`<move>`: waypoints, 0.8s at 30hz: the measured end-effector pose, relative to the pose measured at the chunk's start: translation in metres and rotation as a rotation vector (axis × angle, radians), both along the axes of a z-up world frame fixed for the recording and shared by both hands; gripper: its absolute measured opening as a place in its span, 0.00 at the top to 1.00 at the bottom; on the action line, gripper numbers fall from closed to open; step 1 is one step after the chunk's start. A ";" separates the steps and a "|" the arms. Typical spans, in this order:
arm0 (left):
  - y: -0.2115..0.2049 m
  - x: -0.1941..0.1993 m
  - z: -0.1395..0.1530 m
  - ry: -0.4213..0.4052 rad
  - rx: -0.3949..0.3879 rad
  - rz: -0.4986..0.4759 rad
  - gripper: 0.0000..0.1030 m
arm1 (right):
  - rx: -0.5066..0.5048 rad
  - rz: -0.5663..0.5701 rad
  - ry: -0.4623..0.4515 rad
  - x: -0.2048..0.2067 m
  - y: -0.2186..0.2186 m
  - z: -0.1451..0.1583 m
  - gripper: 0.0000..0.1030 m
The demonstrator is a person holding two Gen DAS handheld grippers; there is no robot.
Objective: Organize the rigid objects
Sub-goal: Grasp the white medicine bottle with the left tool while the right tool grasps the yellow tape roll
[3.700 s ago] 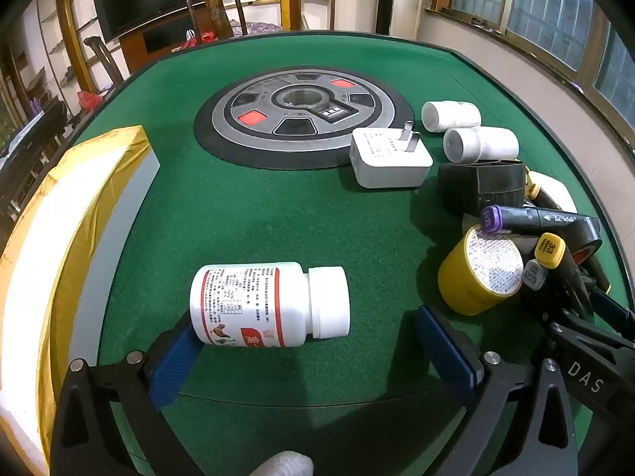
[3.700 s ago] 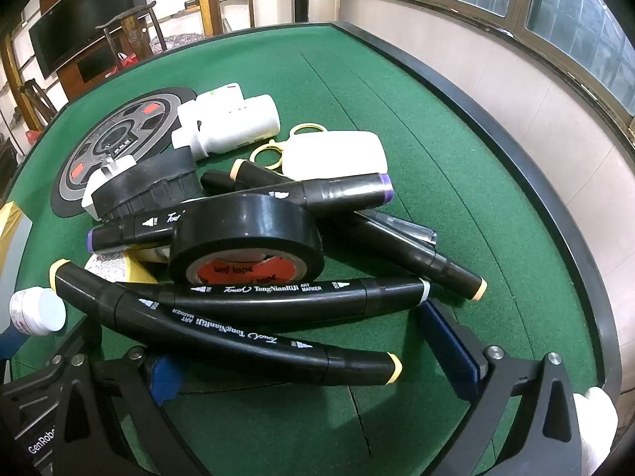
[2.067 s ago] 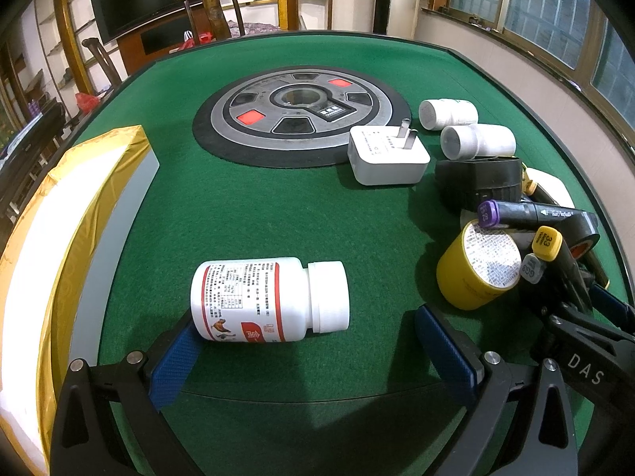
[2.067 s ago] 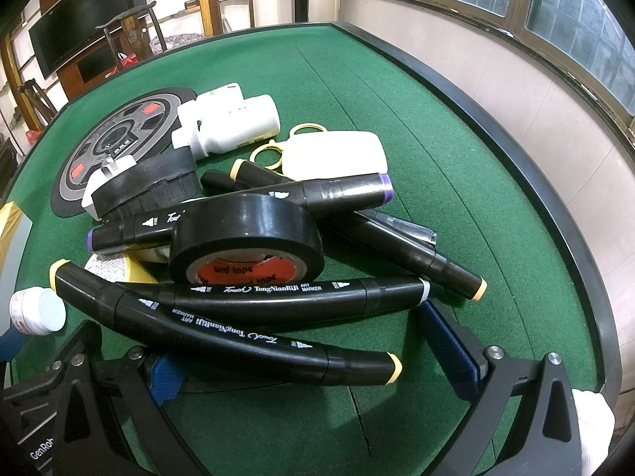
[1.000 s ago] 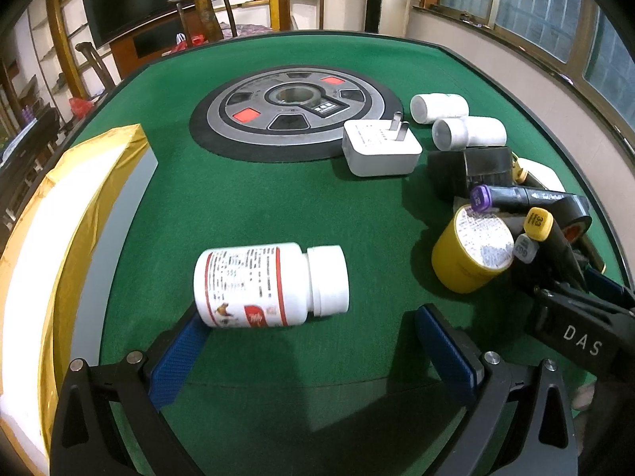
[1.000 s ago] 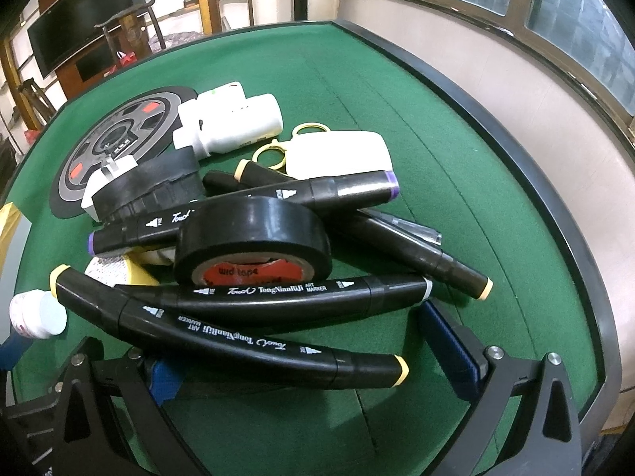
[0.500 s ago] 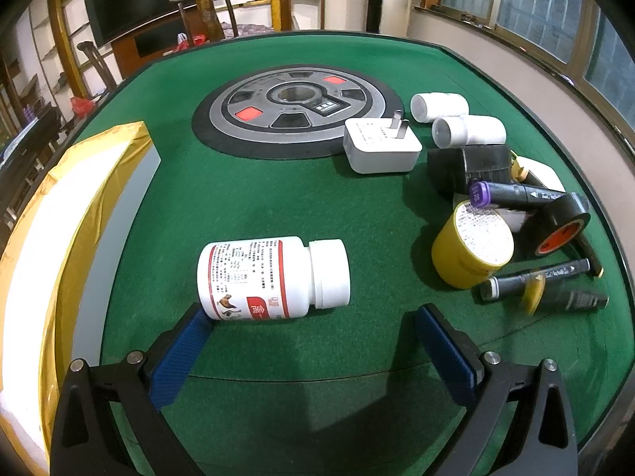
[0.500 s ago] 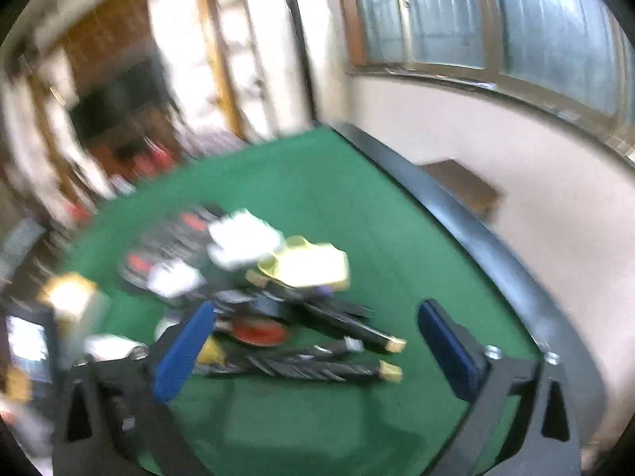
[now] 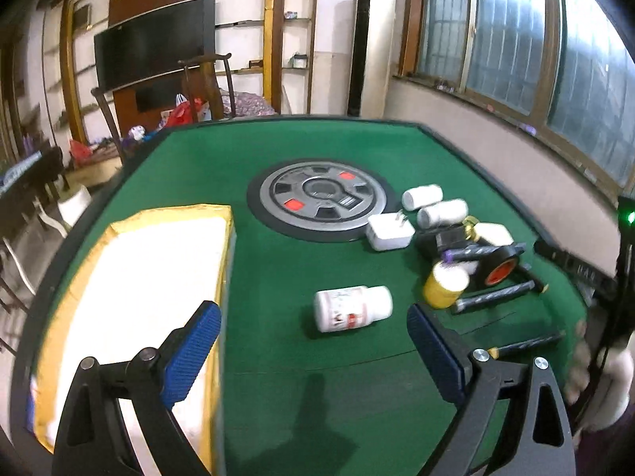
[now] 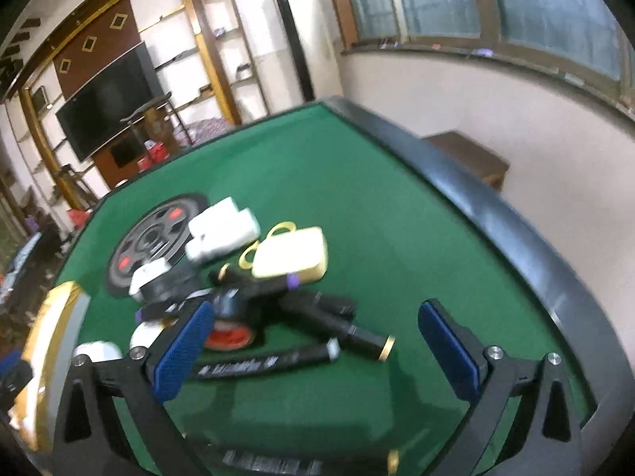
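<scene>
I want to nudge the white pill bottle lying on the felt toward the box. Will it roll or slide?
The white pill bottle lies on its round side, so a push across its length would probably roll it. The green felt likely resists sliding. Its smooth plastic may slip between jaws.

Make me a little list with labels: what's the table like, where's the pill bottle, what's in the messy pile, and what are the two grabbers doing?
Table: green felt, black rim
Pill bottle: white bottle lying on its side, alone
Pile: black markers, black tape roll, yellow jar, white charger
Box: gold-edged box beside the bottle's side of the felt
Left gripper: jaws closing, nothing between them
Right gripper: open, empty, above the felt
</scene>
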State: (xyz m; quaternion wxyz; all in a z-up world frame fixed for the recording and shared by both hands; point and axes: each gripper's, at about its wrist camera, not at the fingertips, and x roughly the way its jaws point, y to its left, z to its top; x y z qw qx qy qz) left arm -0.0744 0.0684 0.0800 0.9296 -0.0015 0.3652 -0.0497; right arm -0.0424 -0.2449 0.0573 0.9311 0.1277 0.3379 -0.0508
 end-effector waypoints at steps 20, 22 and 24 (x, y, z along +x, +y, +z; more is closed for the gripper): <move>-0.055 0.071 -0.067 0.263 0.076 -0.005 0.06 | 0.005 -0.033 -0.043 -0.002 0.000 -0.006 0.00; -0.056 0.072 -0.069 0.259 0.081 0.013 0.06 | 0.004 -0.031 -0.038 -0.002 0.000 -0.007 0.00; -0.056 0.072 -0.072 0.259 0.073 0.018 0.06 | 0.005 -0.030 -0.034 -0.001 0.000 -0.007 0.00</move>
